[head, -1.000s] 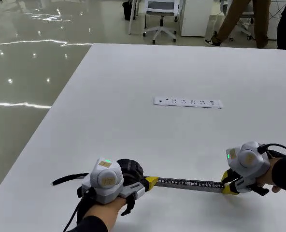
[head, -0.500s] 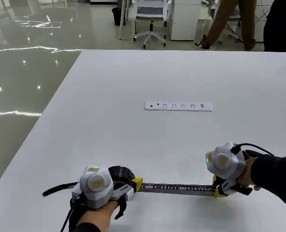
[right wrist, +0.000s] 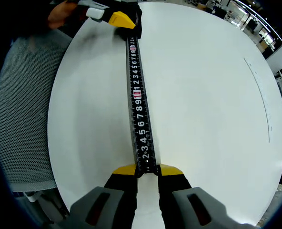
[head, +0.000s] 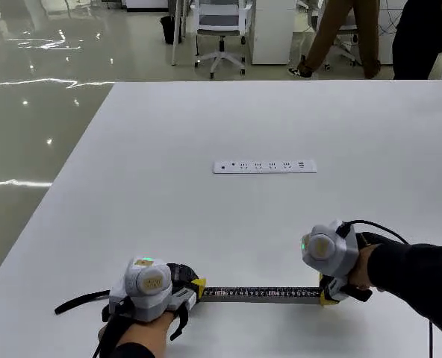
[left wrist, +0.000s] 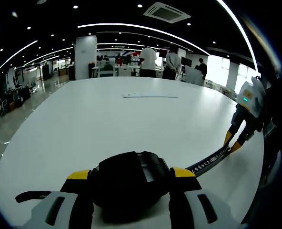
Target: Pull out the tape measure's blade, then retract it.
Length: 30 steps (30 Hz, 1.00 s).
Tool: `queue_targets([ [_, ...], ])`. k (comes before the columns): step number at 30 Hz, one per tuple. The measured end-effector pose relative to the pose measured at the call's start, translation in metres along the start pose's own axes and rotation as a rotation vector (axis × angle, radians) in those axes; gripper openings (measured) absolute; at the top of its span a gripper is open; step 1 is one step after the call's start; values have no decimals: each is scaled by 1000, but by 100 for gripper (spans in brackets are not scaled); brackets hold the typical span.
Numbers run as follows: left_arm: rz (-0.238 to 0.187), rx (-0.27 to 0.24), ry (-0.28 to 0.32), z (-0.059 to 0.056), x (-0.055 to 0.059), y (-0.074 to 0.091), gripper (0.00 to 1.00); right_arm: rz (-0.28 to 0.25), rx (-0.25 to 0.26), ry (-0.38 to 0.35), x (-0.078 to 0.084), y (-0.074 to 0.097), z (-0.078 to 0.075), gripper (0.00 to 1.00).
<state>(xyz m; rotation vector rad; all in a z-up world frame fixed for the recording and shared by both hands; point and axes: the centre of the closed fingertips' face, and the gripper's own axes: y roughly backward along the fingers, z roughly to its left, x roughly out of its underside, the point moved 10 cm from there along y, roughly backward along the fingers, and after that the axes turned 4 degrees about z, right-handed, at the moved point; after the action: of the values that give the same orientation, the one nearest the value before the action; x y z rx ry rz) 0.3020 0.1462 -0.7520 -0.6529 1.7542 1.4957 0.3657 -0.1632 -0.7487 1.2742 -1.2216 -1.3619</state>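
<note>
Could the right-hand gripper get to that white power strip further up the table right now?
Probably, though not freely: the right gripper is shut on the blade. Bare table lies between it and the power strip, so it would have to let go first.

I work at a big white table (head: 169,119). A white power strip (head: 264,166) lies flat on it. The floor (head: 27,112) to my left is shiny and shows spots of light. A grey office chair (head: 219,15) stands past the far edge. Long lamps (left wrist: 124,24) glow on the dark ceiling.
</note>
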Motion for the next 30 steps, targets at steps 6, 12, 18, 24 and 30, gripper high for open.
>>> queue_targets([
  [6,3,5,4,1,0,0,60,-22,6,-4,1,0,1,11],
  [12,9,17,15,3,0,-1,60,-33,15,0,1,0,2,11],
  [18,7,19,15,2,1,0,60,-21,14,42,-2,-1,1,11],
  [24,6,19,16,3,1,-1,60,-21,24,33,-5,-1,4,11],
  [30,8,22,17,3,1,-1,60,-43,29,16,-8,-3,5,11],
])
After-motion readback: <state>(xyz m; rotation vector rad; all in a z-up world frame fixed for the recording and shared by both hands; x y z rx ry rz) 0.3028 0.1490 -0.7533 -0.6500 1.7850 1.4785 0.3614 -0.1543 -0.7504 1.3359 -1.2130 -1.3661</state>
